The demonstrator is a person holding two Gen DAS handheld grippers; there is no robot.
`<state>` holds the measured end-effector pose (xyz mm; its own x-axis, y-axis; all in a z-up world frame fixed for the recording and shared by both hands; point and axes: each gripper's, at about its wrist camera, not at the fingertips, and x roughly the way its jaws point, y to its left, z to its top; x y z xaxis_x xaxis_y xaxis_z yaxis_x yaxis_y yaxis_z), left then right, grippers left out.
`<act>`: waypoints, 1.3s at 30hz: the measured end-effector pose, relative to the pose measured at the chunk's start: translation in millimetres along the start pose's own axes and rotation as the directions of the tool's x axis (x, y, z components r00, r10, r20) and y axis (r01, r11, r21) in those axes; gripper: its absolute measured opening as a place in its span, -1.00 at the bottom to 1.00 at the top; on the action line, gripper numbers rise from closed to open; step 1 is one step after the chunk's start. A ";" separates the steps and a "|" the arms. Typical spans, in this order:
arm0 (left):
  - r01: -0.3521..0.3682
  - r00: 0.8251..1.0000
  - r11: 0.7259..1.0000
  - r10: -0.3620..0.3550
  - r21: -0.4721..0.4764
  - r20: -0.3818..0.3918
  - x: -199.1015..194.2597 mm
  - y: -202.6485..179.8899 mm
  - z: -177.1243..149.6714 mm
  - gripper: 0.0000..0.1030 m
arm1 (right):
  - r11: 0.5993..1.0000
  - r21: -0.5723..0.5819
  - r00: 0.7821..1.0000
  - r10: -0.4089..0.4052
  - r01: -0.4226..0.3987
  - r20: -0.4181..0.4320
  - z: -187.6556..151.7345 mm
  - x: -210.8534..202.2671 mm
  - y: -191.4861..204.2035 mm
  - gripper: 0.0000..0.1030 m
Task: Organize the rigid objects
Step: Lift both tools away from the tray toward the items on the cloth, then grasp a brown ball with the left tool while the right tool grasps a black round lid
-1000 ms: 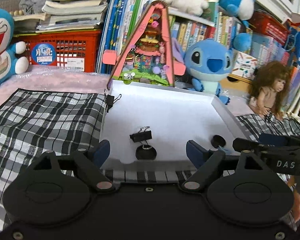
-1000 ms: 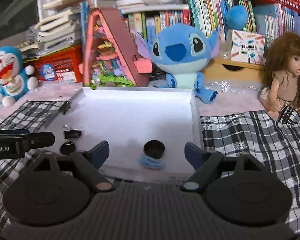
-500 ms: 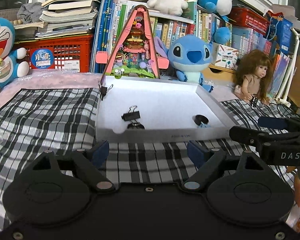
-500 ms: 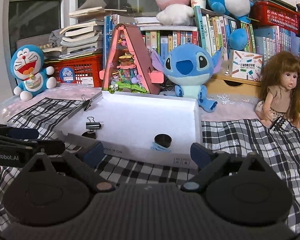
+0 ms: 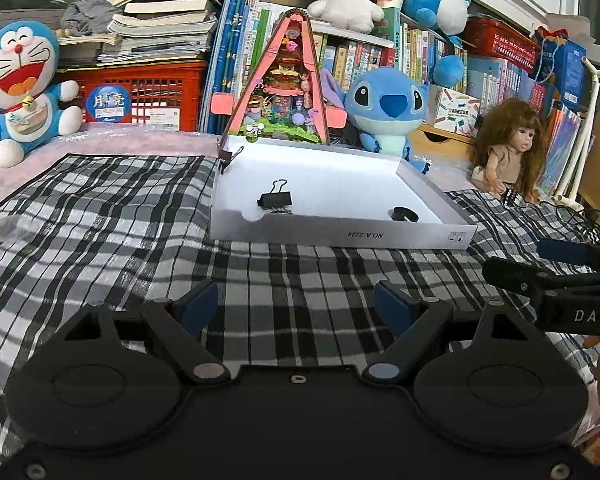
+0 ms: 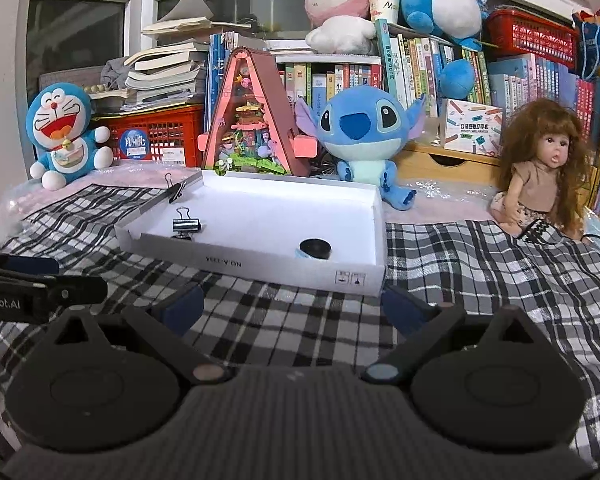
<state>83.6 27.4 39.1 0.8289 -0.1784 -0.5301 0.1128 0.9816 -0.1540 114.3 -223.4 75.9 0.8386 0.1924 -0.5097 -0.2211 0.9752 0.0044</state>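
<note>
So: plaid cloth point(image 5: 100, 232) covers the worktop, wall of books and plush toys behind it. White tray point(image 5: 332, 236) sits mid-cloth, just in front of the pink A-frame toy house point(image 5: 288, 88).

Change over the last second: both grippers have pulled back. A second ago the tray floor filled each view right past the fingertips; now the whole tray is visible with a band of plaid between it and the fingers. Reads as a retreat after a drop-off.

Left gripper point(image 5: 296, 308): jaws wide apart, nothing between them. Right gripper point(image 6: 292, 308): same, wide apart and empty. Each shows at the edge of the other's view, side by side at about the same standoff.

Tray contents, unchanged in place:
- black binder clip point(image 5: 275, 199) standing on the tray floor, near-left area, with a dark round thing right behind its base, mostly hidden by the front wall
- black round cap point(image 6: 315, 247) near the front-right corner, on top of a small light-blue piece, can't tell what
- another binder clip point(image 6: 176, 190) clamped on the tray's left wall

No loose rigid items visible on the cloth. My guess is that the sort is done or nearly so.
</note>
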 end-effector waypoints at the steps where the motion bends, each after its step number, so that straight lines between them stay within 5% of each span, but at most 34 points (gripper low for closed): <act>1: -0.002 1.000 1.000 0.002 0.003 0.001 -1.4 -0.6 -2.4 0.63 | 1.000 -0.007 1.000 -0.003 0.003 0.003 -2.1 -2.1 0.8 0.96; 39: -0.028 0.999 0.996 0.025 0.082 0.037 -41.6 -13.4 -69.8 0.52 | 0.997 -0.014 0.997 -0.078 0.078 -0.009 -66.9 -35.0 -1.4 0.98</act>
<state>9.4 16.9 5.0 0.8510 -0.1510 -0.5030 0.1338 0.9885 -0.0703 52.0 -238.8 36.1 0.8485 0.1149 -0.5166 -0.1624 0.9856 -0.0476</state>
